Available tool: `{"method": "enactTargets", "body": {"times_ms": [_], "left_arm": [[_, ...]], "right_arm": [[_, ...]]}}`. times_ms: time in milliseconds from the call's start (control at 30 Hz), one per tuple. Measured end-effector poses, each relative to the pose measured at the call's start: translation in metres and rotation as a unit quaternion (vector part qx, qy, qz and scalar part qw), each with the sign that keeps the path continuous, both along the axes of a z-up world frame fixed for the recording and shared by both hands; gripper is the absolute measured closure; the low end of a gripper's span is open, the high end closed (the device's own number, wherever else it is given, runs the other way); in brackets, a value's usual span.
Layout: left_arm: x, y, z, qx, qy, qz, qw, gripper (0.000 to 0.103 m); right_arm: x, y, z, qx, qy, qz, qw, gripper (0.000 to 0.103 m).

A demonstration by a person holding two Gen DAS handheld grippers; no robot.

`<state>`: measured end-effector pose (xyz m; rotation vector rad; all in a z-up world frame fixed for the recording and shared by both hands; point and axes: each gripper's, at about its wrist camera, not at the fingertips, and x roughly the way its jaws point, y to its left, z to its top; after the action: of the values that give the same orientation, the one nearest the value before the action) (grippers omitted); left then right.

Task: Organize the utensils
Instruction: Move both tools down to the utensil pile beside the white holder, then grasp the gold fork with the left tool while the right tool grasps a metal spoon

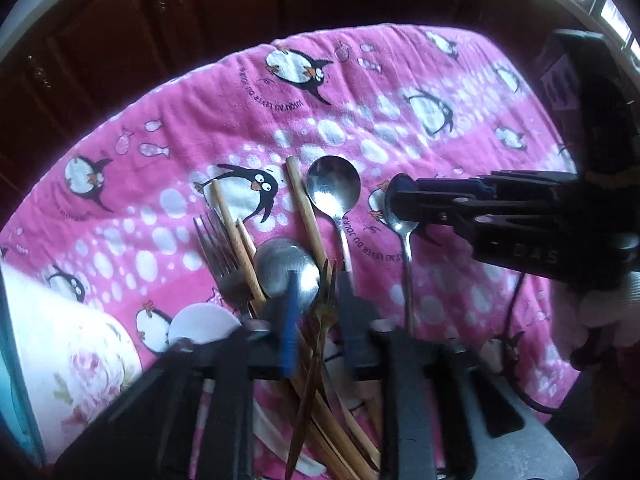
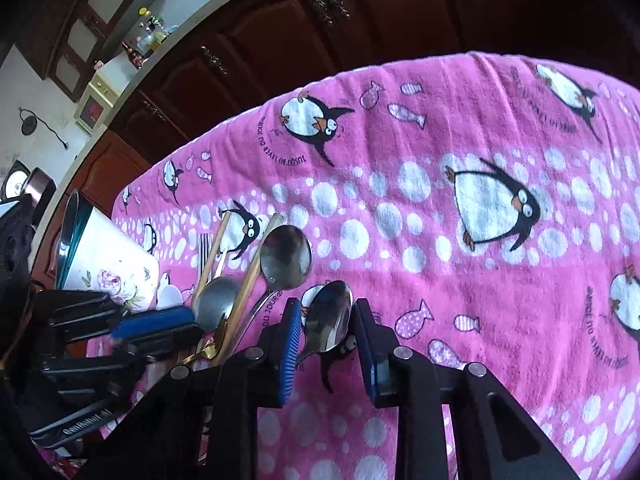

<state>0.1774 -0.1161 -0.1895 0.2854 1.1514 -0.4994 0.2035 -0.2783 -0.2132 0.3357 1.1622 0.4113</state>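
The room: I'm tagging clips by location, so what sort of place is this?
Most likely a home kitchen or dining area. Dark wooden cabinets run under a countertop with bottles, and spoons and chopsticks lie on a pink penguin cloth.

Both wrist cams sit low & close over pink cloth, facing cabinets, sharing utensil pile.
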Motion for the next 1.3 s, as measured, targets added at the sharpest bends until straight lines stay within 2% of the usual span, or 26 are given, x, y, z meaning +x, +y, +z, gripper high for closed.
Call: {"method": "enactTargets", "body": {"times_ms": [133, 233, 300, 333, 400, 433, 467, 700, 833, 900, 1000, 1100, 1167, 1200, 1300], "left_arm": [[0.003, -0.015, -0.007, 0.008, -0.001, -0.016, 0.9998, 0.077], [0.004, -0.022, -0.011, 0.010, 0.002, -0.018, 0.9998, 0.078], [0.004, -0.025, -0.013, 0.012, 0.006, -0.017, 0.9998, 0.091], [0.004, -0.026, -0.015, 0.012, 0.006, -0.014, 0.9998, 0.093], [0.005, -0.026, -0.015, 0.000, 0.010, -0.006, 0.9999, 0.098], [0.004, -0.021, -0.014, -0.009, 0.012, 0.003, 0.9999, 0.101], [0.003, -0.014, -0.011, -0.020, 0.016, 0.012, 0.9996, 0.102], [-0.011, 0.027, 0.019, -0.119, 0.021, 0.069, 0.9903, 0.103], [-0.021, 0.051, 0.041, -0.174, 0.020, 0.094, 0.9801, 0.103], [-0.025, 0.060, 0.053, -0.185, 0.011, 0.101, 0.9775, 0.103], [-0.036, 0.062, 0.060, -0.168, 0.000, 0.090, 0.9817, 0.103], [-0.049, 0.053, 0.052, -0.109, -0.022, 0.062, 0.9919, 0.099], [-0.052, 0.050, 0.040, -0.079, -0.021, 0.053, 0.9953, 0.076], [-0.053, 0.048, 0.033, -0.067, -0.017, 0.047, 0.9965, 0.073], [-0.047, 0.037, 0.010, -0.034, -0.009, 0.034, 0.9988, 0.073]], "right_arm": [[-0.001, -0.004, 0.002, 0.004, 0.004, 0.006, 1.000, 0.076], [0.000, -0.004, 0.002, 0.009, 0.004, 0.015, 1.000, 0.071], [0.002, 0.000, 0.000, 0.007, 0.005, 0.024, 1.000, 0.071], [0.003, 0.002, -0.001, 0.001, 0.002, 0.028, 1.000, 0.071], [0.002, 0.005, -0.001, -0.012, -0.007, 0.030, 0.999, 0.082], [0.001, 0.006, -0.001, -0.016, -0.009, 0.031, 0.999, 0.095], [0.000, 0.005, 0.000, -0.015, -0.010, 0.032, 0.999, 0.099], [-0.016, 0.004, 0.022, -0.017, -0.043, 0.037, 0.998, 0.099], [-0.024, 0.005, 0.039, -0.018, -0.059, 0.041, 0.997, 0.100], [-0.029, 0.005, 0.048, -0.022, -0.068, 0.043, 0.996, 0.100], [-0.032, 0.003, 0.051, -0.024, -0.066, 0.041, 0.997, 0.100], [-0.039, 0.001, 0.052, -0.018, -0.065, 0.034, 0.997, 0.100], [-0.043, -0.002, 0.050, -0.009, -0.061, 0.029, 0.998, 0.100], [-0.045, -0.003, 0.049, -0.008, -0.059, 0.027, 0.998, 0.100], [-0.049, -0.007, 0.046, -0.010, -0.050, 0.023, 0.998, 0.100]]}}
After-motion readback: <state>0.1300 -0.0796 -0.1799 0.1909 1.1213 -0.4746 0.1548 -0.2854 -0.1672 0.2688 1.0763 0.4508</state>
